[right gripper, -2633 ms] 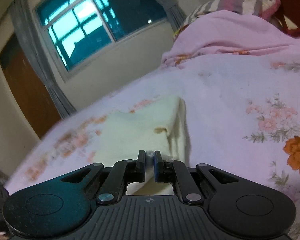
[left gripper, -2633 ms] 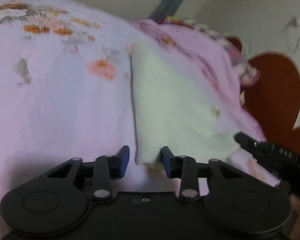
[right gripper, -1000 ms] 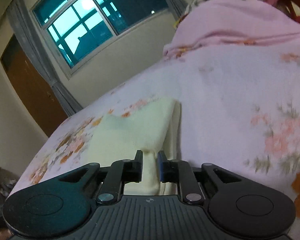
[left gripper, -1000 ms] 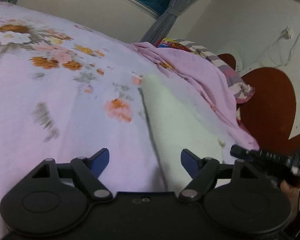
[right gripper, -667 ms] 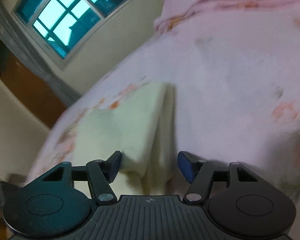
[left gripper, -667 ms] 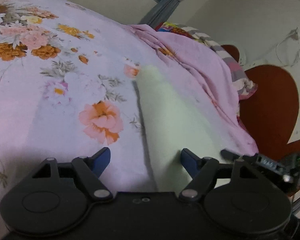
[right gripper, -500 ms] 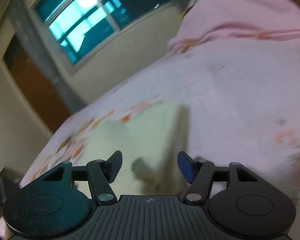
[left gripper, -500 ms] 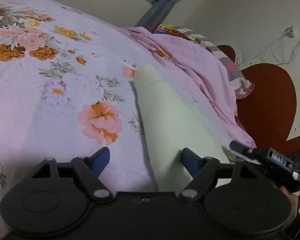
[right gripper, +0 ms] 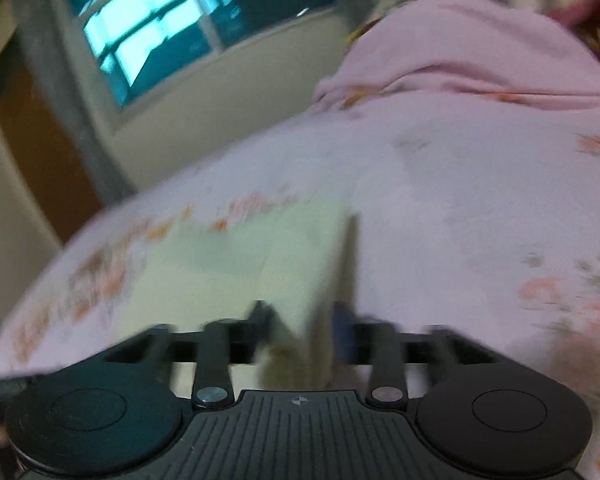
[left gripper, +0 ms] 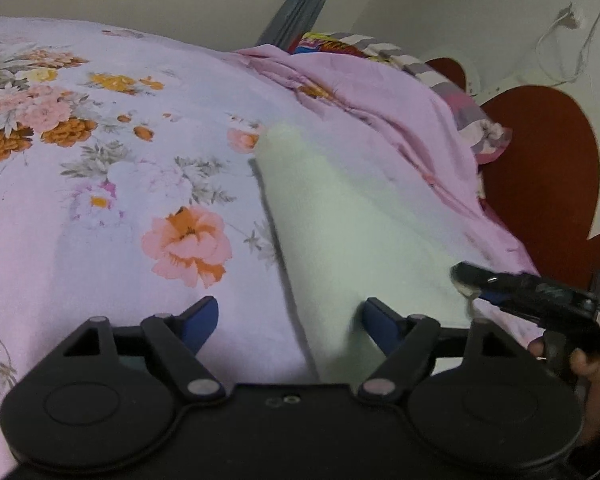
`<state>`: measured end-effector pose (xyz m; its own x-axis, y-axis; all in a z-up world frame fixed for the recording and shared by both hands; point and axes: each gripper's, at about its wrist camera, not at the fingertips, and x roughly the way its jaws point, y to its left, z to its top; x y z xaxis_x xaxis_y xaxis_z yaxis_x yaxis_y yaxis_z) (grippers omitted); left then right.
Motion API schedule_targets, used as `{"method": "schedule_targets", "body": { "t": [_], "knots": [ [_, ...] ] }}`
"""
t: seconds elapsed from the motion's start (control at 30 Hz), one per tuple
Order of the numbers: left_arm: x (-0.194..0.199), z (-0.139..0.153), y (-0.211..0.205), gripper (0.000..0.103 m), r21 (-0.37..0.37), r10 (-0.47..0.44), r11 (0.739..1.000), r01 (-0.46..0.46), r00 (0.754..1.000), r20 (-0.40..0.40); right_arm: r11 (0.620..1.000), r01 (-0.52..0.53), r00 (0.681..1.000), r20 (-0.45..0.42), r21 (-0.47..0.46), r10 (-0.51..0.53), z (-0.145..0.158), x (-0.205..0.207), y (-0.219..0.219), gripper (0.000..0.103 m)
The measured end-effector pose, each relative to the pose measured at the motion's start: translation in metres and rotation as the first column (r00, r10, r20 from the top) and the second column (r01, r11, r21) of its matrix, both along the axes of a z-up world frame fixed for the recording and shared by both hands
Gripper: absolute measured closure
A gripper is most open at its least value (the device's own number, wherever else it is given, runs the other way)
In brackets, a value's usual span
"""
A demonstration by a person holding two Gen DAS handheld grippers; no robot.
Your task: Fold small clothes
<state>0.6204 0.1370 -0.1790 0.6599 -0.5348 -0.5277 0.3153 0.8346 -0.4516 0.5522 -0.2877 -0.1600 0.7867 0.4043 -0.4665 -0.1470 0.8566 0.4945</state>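
**Regrip for the next fold: get both near corners before lifting**

Pale yellow-green cloth [left gripper: 340, 232] lies flat on the bed [left gripper: 100, 208], already a narrow strip w/ one long straight edge, running from the near edge of the left wrist view up toward 12 o'clock. In the right wrist view the same cloth [right gripper: 240, 264] fills the 9–12 o'clock side; its doubled edge runs straight down into the jaws.

Left gripper [left gripper: 290, 318]: jaws wide open, nothing held. Cloth's long edge passes between the blue pads, nearer the 3 o'clock one; neither pad presses on it.

Right gripper [right gripper: 300, 318]: jaws about half open and closing. Cloth's near edge sits between them, but frame is blurred and no pinch shows yet, so I read it as not held. Its tip also shows at 3 o'clock in the left view, at the cloth's far corner.

How to do it well, my read:
- Let the right jaws close on all layers of the edge, not just the top ply, or the fold peels apart on lifting.
- Slide left jaws sideways toward 3 o'clock so the edge sits centred, then close.
- Keep pads low, but don't nip the floral sheet underneath.
- Lift both ends level, carry over together, lay edge on edge.

Pink blanket [left gripper: 380, 92] is heaped at 1 o'clock, near the cloth's far end; keep the fold clear of it.
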Motion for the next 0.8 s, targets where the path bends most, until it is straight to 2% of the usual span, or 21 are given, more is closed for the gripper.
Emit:
{"method": "schedule_targets", "body": {
  "t": [0.03, 0.1, 0.13, 0.2, 0.27, 0.3, 0.33, 0.43, 0.5, 0.53, 0.57, 0.63, 0.67, 0.73, 0.8],
  "knots": [
    [0.002, -0.001, 0.004, 0.028, -0.017, -0.015, 1.000, 0.015, 1.000, -0.008, 0.998, -0.020, 1.000, -0.007, 0.052, 0.020, 0.000, -0.001, -0.009, 0.042],
    [0.009, -0.006, 0.013, 0.029, -0.073, -0.048, 0.996, 0.046, 0.998, -0.032, 0.985, -0.053, 0.996, -0.068, 0.164, 0.065, -0.007, 0.002, -0.027, 0.042],
    [0.017, -0.009, 0.018, 0.028, -0.125, -0.073, 0.990, 0.066, 0.996, -0.052, 0.980, -0.060, 0.992, -0.095, 0.190, 0.079, -0.009, 0.007, -0.034, 0.042],
    [0.034, -0.019, 0.026, 0.027, -0.239, -0.133, 0.965, 0.105, 0.986, -0.100, 0.959, -0.116, 0.978, -0.140, 0.260, 0.156, -0.021, 0.018, -0.041, 0.042],
    [0.054, -0.028, 0.031, 0.030, -0.337, -0.193, 0.931, 0.140, 0.972, -0.130, 0.941, -0.165, 0.965, -0.147, 0.297, 0.216, -0.034, 0.029, -0.040, 0.042],
    [0.063, -0.032, 0.031, 0.033, -0.357, -0.212, 0.922, 0.151, 0.968, -0.138, 0.933, -0.183, 0.961, -0.142, 0.309, 0.236, -0.041, 0.034, -0.039, 0.042],
    [0.074, -0.036, 0.029, 0.044, -0.361, -0.217, 0.920, 0.150, 0.964, -0.151, 0.924, -0.193, 0.959, -0.136, 0.330, 0.249, -0.046, 0.039, -0.039, 0.043],
    [0.093, -0.044, 0.017, 0.047, -0.380, -0.265, 0.906, 0.185, 0.949, -0.171, 0.901, -0.240, 0.947, -0.118, 0.361, 0.299, -0.049, 0.056, -0.035, 0.043],
    [0.099, -0.046, 0.007, 0.047, -0.372, -0.293, 0.903, 0.216, 0.942, -0.165, 0.898, -0.246, 0.944, -0.121, 0.364, 0.307, -0.053, 0.063, -0.032, 0.043],
    [0.098, -0.045, 0.001, 0.055, -0.343, -0.277, 0.915, 0.212, 0.948, -0.154, 0.903, -0.249, 0.945, -0.118, 0.352, 0.306, -0.053, 0.067, -0.028, 0.059],
    [0.094, -0.041, -0.005, 0.063, -0.303, -0.249, 0.932, 0.199, 0.959, -0.138, 0.913, -0.247, 0.945, -0.127, 0.324, 0.301, -0.052, 0.070, -0.024, 0.067],
    [0.077, -0.028, -0.016, 0.070, -0.217, -0.185, 0.962, 0.167, 0.980, -0.068, 0.940, -0.246, 0.956, -0.101, 0.236, 0.275, -0.037, 0.065, -0.015, 0.072],
    [0.061, -0.016, -0.021, 0.072, -0.159, -0.160, 0.975, 0.158, 0.987, -0.002, 0.953, -0.256, 0.961, -0.060, 0.161, 0.268, -0.021, 0.056, -0.009, 0.073],
    [0.028, 0.009, -0.031, 0.073, -0.065, -0.143, 0.987, 0.150, 0.984, 0.105, 0.954, -0.294, 0.956, 0.024, 0.062, 0.293, 0.008, 0.031, 0.004, 0.074],
    [-0.010, 0.036, -0.030, 0.073, -0.060, -0.135, 0.987, 0.148, 0.974, 0.180, 0.944, -0.330, 0.939, 0.103, 0.004, 0.328, 0.039, 0.000, 0.011, 0.074]
  ]
}}
